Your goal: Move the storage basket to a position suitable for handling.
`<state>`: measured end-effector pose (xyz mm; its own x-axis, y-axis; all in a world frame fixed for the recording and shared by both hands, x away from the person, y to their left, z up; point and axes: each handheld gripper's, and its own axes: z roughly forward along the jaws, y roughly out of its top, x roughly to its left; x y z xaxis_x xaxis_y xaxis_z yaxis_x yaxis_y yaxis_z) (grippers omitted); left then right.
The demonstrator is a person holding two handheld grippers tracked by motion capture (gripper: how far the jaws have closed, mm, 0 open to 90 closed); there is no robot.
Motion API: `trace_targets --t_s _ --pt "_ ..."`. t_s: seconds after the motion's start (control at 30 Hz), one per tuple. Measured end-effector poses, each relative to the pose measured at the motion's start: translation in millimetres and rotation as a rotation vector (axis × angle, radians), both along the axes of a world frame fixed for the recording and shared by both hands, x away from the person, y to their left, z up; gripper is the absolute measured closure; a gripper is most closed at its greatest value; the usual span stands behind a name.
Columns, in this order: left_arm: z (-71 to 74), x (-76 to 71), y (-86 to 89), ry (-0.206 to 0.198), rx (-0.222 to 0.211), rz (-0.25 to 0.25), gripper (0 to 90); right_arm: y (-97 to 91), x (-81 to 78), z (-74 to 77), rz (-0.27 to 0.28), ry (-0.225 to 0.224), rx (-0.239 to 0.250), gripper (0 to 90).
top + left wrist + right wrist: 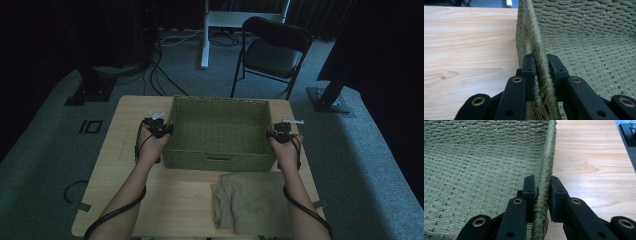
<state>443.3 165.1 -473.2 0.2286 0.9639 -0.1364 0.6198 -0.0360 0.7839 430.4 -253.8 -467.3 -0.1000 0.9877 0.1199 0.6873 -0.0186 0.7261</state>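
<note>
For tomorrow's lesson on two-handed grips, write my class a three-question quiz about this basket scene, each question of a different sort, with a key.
1. True or false: the woven basket holds folded cloth.
2. What does the left gripper clamp?
A. the basket's side wall
B. the table edge
C. the chair
3. Fill in: the beige folded garment lies on the wooden ____, on the person's side of the basket.

Key: 1 false, it is empty; 2 A, as the right gripper does on the opposite wall; 3 table.

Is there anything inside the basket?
No: from above, the basket shows bare woven floor, and the folded cloth lies on the table in front of it.
</note>
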Motion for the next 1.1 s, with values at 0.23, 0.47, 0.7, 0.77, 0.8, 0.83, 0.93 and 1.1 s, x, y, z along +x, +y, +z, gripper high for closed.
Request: trace_targets --t_s 0.23,0.47,0.7,0.77,0.8,0.83,0.93,1.1 --pt "0.0 2.4 -11.6 0.001 0.005 -0.013 78.9 -14.5 -1.2 0.4 -0.007 0.005 0.006 77.8" --pt "0.1 6.6 -29.6 0.002 0.01 -0.029 79.0 -29.7 -2.8 0.7 -0.02 0.009 0.006 77.8" --pt "0.3 8.2 -47.2 0.006 0.015 -0.04 78.9 -46.4 -4.3 1.2 -0.035 0.016 0.008 78.0" --pt "0.5 9.0 -51.7 0.006 0.023 -0.042 78.9 -50.5 -4.2 1.2 -0.04 0.017 0.011 78.1" --pt "0.6 9.3 -53.4 0.008 0.024 -0.043 79.0 -52.4 -4.2 1.3 -0.042 0.018 0.01 78.1" --pt "0.6 9.3 -53.4 0.008 0.024 -0.043 78.9 -52.4 -4.2 1.3 -0.042 0.018 0.01 78.1" --pt "0.7 9.8 -60.8 0.012 0.022 -0.046 79.0 -59.0 -4.1 1.4 -0.048 0.021 0.013 78.2" --pt "0.2 9.5 -75.2 0.015 0.013 -0.048 78.9 -73.2 -5.2 1.8 -0.064 0.026 0.014 78.5"
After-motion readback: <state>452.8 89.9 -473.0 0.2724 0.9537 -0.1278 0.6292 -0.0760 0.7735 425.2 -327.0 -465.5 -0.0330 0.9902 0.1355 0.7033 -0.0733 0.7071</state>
